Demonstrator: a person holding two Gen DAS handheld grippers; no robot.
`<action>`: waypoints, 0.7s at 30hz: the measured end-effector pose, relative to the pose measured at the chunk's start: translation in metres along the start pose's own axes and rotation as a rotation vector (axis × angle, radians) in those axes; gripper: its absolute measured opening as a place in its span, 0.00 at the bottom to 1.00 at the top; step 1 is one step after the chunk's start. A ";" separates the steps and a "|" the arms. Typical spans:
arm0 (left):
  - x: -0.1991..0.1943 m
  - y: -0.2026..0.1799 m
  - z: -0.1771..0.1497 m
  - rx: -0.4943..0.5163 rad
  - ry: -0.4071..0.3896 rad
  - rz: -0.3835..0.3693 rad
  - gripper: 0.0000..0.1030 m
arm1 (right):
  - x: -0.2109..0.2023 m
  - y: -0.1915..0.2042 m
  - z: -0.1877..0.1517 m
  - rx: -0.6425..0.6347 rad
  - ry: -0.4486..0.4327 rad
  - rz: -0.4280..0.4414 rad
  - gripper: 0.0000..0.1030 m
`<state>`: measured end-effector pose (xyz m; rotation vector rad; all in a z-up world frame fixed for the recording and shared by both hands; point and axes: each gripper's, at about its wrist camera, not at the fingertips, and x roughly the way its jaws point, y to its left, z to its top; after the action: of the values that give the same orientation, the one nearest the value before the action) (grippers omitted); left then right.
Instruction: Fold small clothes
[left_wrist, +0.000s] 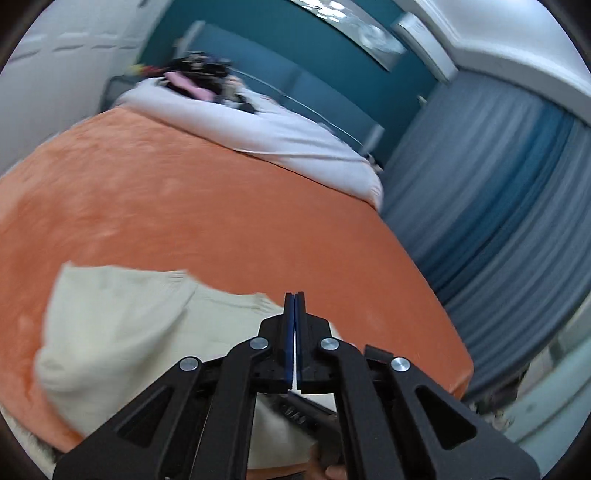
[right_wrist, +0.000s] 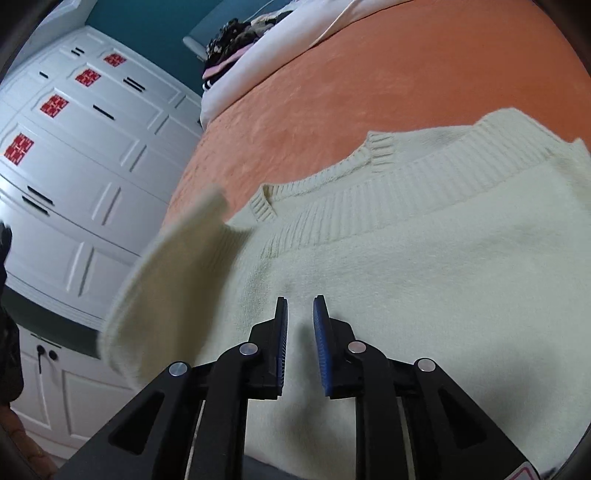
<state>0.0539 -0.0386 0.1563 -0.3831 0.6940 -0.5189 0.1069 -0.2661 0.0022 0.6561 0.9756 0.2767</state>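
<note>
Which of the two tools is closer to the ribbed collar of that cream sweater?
Probably the right tool: it hovers open over the sweater, the collar just ahead. The left tool is shut, with no collar in its view.

We could not make out the blurred dark heap (left_wrist: 207, 79) at the bed's far end. The cream sweater (right_wrist: 424, 266) ran past the frame's bottom and right edges, one sleeve (right_wrist: 166, 280) smeared.

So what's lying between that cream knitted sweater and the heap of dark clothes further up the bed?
Bare orange bedspread, then a white duvet; both wrist views show it between the cream sweater and dark heap.
</note>
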 end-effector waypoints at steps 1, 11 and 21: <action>0.011 -0.009 -0.003 -0.008 0.017 -0.005 0.02 | -0.009 -0.007 -0.002 0.002 -0.002 -0.031 0.22; -0.013 0.118 -0.041 -0.237 0.029 0.461 0.24 | -0.004 0.005 -0.014 -0.134 0.041 -0.061 0.25; -0.063 0.231 -0.106 -0.477 0.080 0.676 0.57 | 0.145 0.172 0.002 -0.499 0.297 -0.059 0.25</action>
<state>0.0148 0.1666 -0.0019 -0.5398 0.9699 0.2826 0.1999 -0.0612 0.0128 0.1300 1.1516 0.5545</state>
